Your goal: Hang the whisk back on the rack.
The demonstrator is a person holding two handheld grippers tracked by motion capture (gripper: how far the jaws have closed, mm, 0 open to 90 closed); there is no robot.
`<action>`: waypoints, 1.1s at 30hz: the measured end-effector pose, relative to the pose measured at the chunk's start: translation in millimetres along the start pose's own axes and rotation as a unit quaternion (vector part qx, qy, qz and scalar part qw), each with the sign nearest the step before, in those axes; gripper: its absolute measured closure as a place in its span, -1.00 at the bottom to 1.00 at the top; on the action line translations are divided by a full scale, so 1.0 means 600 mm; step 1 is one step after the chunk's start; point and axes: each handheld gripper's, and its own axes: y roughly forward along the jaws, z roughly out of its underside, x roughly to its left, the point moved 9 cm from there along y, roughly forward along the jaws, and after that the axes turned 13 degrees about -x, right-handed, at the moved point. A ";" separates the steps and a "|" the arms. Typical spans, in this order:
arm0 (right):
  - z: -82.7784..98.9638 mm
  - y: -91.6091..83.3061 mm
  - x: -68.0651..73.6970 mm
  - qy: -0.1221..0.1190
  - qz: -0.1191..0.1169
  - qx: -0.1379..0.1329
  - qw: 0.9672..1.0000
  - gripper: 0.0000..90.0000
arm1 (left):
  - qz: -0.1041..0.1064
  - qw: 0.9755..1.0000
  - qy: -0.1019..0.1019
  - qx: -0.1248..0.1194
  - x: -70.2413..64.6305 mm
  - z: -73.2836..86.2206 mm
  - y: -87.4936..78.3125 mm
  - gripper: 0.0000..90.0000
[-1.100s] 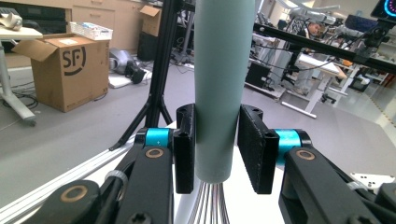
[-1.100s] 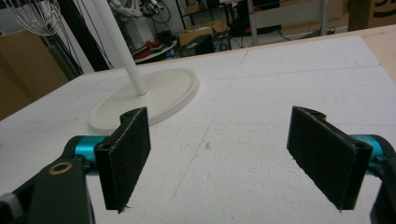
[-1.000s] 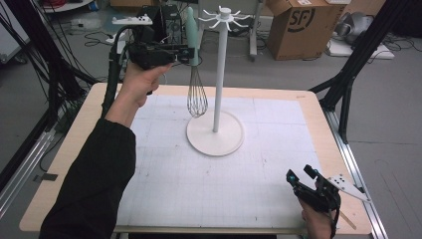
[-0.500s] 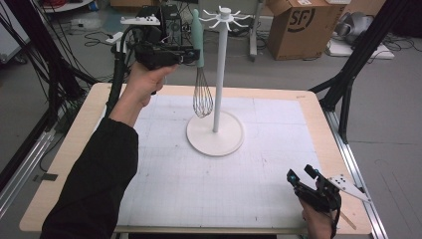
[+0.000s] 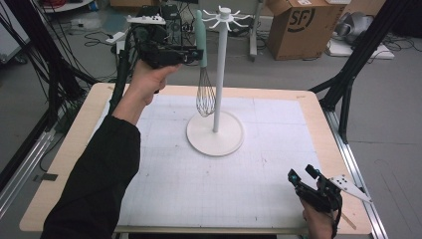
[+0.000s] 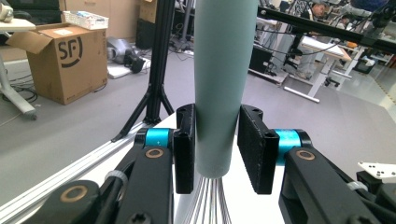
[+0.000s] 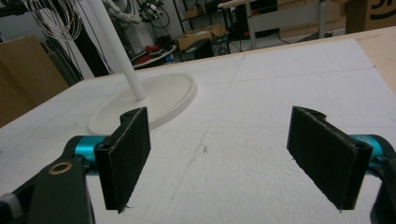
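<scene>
Left gripper: The left gripper [image 5: 191, 55] was up high at the far left of the table. Its jaws pinched the handle of the whisk [image 5: 204, 79]. In the left gripper view the two black pads [image 6: 184, 149] pressed on both sides of the pale green handle [image 6: 224, 84].

Right gripper: The right gripper [image 5: 304, 178] rested low at the near right corner, well apart from the work. Its jaws were spread wide with nothing between them. In the right gripper view there was only white mat past its pads [image 7: 128, 154].

Whisk: It hung straight down in the air, wires at the bottom. It was just beside the pole, on its left. The top of the handle was up near the hooks [image 5: 226, 17].

Stand: The white stand [image 5: 215, 134] stood in the middle of the table [image 5: 74, 149], on the white mat [image 5: 199, 184]. Its round base sat flat. The hooks at the top looked bare.

Done: The whisk was picked up and lifted to hook height.

Left to do: The whisk probably needed to go onto a hook. Whether its end had caught a hook could not be told. After that, the left gripper would have to let go.

Watch out: The whisk could swing and bump the pole.
</scene>
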 end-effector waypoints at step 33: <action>-0.001 -0.003 0.001 0.000 0.000 -0.002 1.000 -0.55 | 0.010 0.999 -0.026 -0.038 0.006 0.026 -0.004 -0.15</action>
